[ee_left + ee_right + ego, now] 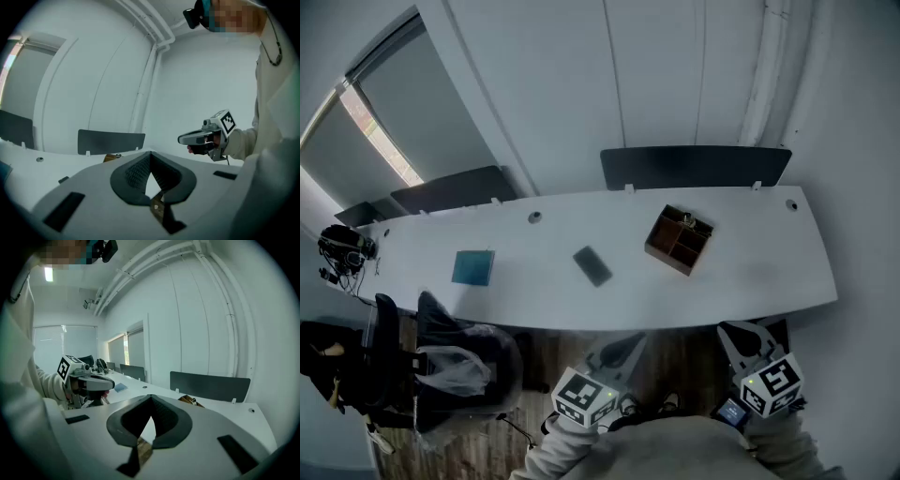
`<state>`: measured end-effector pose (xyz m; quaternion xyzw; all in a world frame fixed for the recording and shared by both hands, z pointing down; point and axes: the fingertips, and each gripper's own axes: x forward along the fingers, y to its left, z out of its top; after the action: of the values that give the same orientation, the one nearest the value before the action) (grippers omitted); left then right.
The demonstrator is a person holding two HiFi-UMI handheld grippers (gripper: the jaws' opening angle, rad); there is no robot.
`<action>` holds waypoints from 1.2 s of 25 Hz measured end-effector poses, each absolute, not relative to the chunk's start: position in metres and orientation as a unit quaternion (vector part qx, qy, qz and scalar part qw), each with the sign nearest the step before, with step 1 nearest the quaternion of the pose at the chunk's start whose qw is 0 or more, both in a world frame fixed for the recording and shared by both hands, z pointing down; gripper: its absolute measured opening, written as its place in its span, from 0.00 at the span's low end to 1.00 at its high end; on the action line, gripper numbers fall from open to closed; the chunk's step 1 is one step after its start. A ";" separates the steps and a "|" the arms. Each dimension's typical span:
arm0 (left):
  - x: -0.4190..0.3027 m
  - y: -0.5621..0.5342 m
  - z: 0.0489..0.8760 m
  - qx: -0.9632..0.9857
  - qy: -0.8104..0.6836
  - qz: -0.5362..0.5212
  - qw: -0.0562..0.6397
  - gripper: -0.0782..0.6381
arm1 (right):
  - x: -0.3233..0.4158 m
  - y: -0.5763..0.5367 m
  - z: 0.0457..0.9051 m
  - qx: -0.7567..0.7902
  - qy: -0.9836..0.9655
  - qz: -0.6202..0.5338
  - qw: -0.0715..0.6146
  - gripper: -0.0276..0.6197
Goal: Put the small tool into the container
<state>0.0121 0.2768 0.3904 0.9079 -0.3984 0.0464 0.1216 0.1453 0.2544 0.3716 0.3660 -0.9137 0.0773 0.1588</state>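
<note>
The left tongs (622,349) and the right tongs (739,339) are both closed. Their tips touch and there is nothing between them. They sit at the bottom of the head view, held back from the near edge of the white table (750,272). No picking up has started yet.

A dark, flat thing lies in the middle of the table. It looks like the small tool (592,265), but it is too small to be sure. The container (679,239) is a brown box with little rooms inside. It stands to the right of the tool, well apart from it. A blue pad (473,267) lies on the left side.

To do this well, open one pair of tongs first, before reaching out. The left tongs look closer to the tool. Come down from above, with one jaw on each long side. The tool lies flat, so it may slip, and a slow, firm squeeze would help. Then lift it, carry it right, and lower it into an empty room of the box before letting go.
</note>
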 end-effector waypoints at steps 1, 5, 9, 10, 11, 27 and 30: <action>0.012 0.278 0.390 0.908 -0.399 0.045 0.122 0.11 | 0.146 0.255 0.372 0.368 -0.913 0.079 0.159 0.07; 0.011 0.280 0.387 0.906 -0.403 0.041 0.124 0.11 | 0.147 0.257 0.371 0.371 -0.912 0.084 0.157 0.07; 0.013 0.283 0.385 0.909 -0.395 0.036 0.127 0.11 | 0.147 0.257 0.370 0.370 -0.913 0.085 0.152 0.07; 0.013 0.284 0.385 0.910 -0.393 0.032 0.129 0.11 | 0.148 0.257 0.371 0.369 -0.913 0.089 0.149 0.07; 0.013 0.284 0.385 0.909 -0.393 0.028 0.132 0.11 | 0.149 0.258 0.371 0.367 -0.914 0.095 0.145 0.07; 0.034 0.278 0.380 0.907 -0.392 0.010 0.154 0.11 | 0.179 0.255 0.379 0.374 -0.911 0.105 0.139 0.08; 0.046 0.275 0.375 0.911 -0.386 0.012 0.148 0.11 | 0.190 0.252 0.376 0.378 -0.910 0.106 0.132 0.08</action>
<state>0.0455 0.2745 0.3753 0.9106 -0.3855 0.0116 0.1482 0.1902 0.2523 0.3758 0.3784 -0.9101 0.1056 0.1317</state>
